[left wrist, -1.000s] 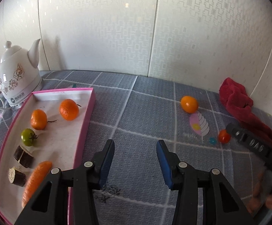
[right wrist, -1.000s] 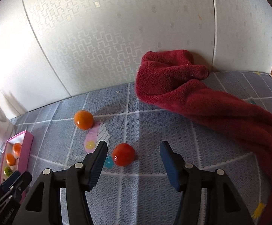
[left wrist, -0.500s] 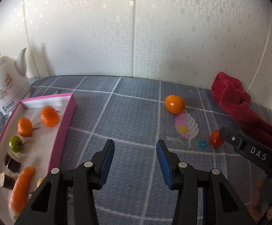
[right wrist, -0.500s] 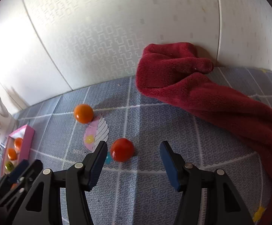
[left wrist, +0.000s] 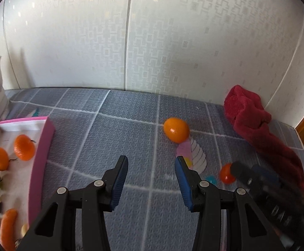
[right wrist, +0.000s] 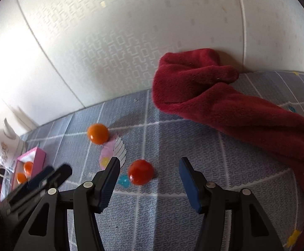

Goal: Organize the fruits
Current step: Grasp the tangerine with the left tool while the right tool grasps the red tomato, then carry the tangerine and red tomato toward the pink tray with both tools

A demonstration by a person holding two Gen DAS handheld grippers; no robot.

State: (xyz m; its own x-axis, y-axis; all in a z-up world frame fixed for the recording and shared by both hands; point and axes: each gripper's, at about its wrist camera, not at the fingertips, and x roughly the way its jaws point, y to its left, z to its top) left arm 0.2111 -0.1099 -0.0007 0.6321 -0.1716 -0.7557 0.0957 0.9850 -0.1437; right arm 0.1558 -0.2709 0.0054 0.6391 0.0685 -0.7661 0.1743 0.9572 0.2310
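Grey checked cloth (right wrist: 172, 219) under two loose fruits. Right gripper (right wrist: 147, 177) spread around red tomato (right wrist: 140, 174), untouched; left gripper (left wrist: 150, 179) spread, empty, near orange (left wrist: 176, 129). Risk: nudging round tomato away when closing off-centre.

Black fingers (left wrist: 118, 179) w/ blue pads, silver screws; "DAS" marking.

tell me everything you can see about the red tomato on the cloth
The tomato is small, round, glossy and red-orange with a bright highlight on its skin. It sits loose on the grey checked tablecloth, beside a printed teal dot, in front of the open right gripper and nearer its left finger. Nothing grips or touches it. The orange lies apart, farther back.
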